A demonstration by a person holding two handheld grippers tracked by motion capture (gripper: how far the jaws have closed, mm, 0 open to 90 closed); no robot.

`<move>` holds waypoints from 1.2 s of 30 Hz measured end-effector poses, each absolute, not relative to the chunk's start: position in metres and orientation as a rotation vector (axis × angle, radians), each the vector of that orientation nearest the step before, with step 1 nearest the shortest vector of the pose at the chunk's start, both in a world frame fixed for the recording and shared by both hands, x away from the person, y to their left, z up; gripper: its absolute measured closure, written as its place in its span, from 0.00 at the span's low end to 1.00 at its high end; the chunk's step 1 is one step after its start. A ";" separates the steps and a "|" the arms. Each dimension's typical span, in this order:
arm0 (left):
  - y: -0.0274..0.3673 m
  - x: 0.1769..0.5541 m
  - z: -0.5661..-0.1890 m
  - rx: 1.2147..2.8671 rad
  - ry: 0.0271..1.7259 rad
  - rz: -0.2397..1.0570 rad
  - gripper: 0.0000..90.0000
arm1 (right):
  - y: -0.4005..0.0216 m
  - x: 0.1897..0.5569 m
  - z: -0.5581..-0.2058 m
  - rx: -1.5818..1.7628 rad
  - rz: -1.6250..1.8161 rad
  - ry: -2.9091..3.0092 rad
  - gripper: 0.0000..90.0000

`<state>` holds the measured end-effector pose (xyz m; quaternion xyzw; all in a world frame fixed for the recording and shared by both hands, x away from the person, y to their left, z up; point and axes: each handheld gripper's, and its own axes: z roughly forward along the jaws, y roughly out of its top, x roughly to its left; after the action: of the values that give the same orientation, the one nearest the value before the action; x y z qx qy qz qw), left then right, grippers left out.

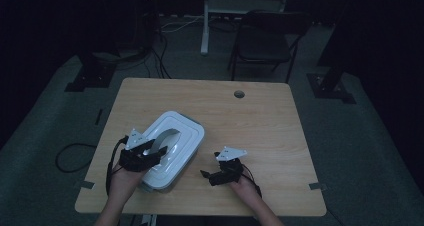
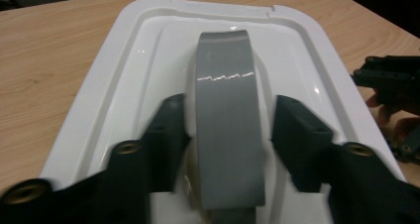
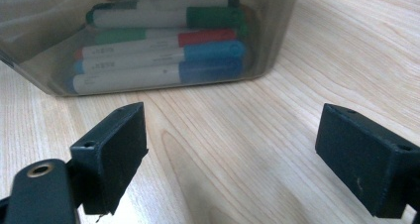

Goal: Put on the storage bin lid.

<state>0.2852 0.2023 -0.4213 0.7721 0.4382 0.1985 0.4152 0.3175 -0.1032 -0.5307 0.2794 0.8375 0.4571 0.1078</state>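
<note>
While the left gripper [image 2: 223, 135] straddles the grey arched handle [image 2: 225, 110] on the white plastic box lid [image 1: 172, 141], jaws parted, handle axis toward twelve o'clock, the right gripper [image 1: 222, 172] waits open at three o'clock on the tabletop [image 1: 260, 121].

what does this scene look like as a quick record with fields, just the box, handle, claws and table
box: clear plastic box with white lid, on the wooden table
handle: grey handle arching over the lid's middle
contents: markers with green, red and blue caps, lying flat, seen through the wall
left claw: straddles the handle, small gaps at both pads
right claw: open, nothing between the jaws, low over bare table beside the box
hands: one behind each claw, at the near edge
</note>
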 end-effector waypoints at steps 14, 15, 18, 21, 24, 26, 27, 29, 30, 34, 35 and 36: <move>0.243 0.278 -0.406 1.793 1.126 0.507 0.14 | -0.120 0.318 -0.532 0.849 1.325 2.454 0.14; 0.254 0.277 -0.408 1.784 1.147 0.534 0.14 | -0.120 0.318 -0.532 0.849 1.325 2.454 0.14; 0.264 0.274 -0.410 1.773 1.184 0.556 0.02 | -0.131 0.317 -0.532 0.876 1.311 2.443 0.14; 0.272 0.273 -0.413 1.777 1.203 0.577 0.02 | -0.139 0.317 -0.532 0.890 1.304 2.432 0.14; 0.280 0.271 -0.419 1.778 1.197 0.592 0.02 | -0.147 0.317 -0.531 0.907 1.298 2.417 0.14; 0.283 0.270 -0.422 1.781 1.201 0.597 0.02 | -0.153 0.317 -0.531 0.922 1.293 2.410 0.14; 0.285 0.270 -0.424 1.780 1.202 0.594 0.02 | -0.156 0.317 -0.531 0.925 1.290 2.403 0.14; 0.288 0.268 -0.428 1.774 1.194 0.601 0.02 | -0.163 0.318 -0.531 0.942 1.285 2.391 0.14; 0.290 0.267 -0.429 1.771 1.197 0.603 0.02 | -0.165 0.318 -0.531 0.949 1.283 2.388 0.14; 0.300 0.262 -0.432 1.740 1.173 0.617 0.02 | -0.178 0.317 -0.529 0.975 1.274 2.363 0.14; 0.303 0.260 -0.433 1.729 1.162 0.616 0.02 | -0.181 0.316 -0.529 0.981 1.271 2.355 0.14; 0.306 0.259 -0.434 1.725 1.160 0.619 0.02 | -0.185 0.316 -0.528 0.988 1.272 2.346 0.14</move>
<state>0.2589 0.3062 -0.4335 0.7031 0.4727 0.2523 0.4675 0.3159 -0.1850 -0.5282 0.3433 0.8155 0.4420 0.1474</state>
